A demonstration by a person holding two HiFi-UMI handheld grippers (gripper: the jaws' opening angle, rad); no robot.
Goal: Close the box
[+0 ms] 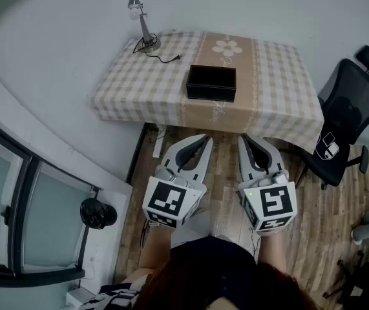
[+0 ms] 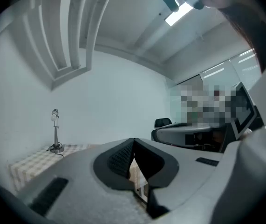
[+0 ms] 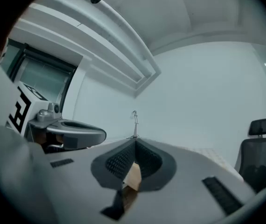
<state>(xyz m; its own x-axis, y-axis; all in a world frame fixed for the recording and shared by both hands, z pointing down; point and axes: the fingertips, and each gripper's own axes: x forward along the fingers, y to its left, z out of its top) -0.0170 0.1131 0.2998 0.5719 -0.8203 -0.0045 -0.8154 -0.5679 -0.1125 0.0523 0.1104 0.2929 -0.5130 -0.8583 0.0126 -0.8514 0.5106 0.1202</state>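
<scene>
- Well, the left gripper (image 1: 203, 140) and right gripper (image 1: 244, 140) hang short of the table (image 1: 281, 89), jaws together, empty.
- Approach the box (image 1: 211, 82) near the table's front edge squarely, parting the jaws first.

Soft, even light fills the head view; the surface (image 1: 274, 76) is bright and drops a dim shadow onto the floor (image 1: 226, 173) below its near edge. The black box (image 1: 211, 82) shows little inner detail. A ceiling light (image 2: 179, 14) glares white in the left gripper view. Both gripper views bend strongly, with black corners; the left claw (image 2: 133, 140) and right claw (image 3: 135, 142), close to the lens, look soft.
</scene>
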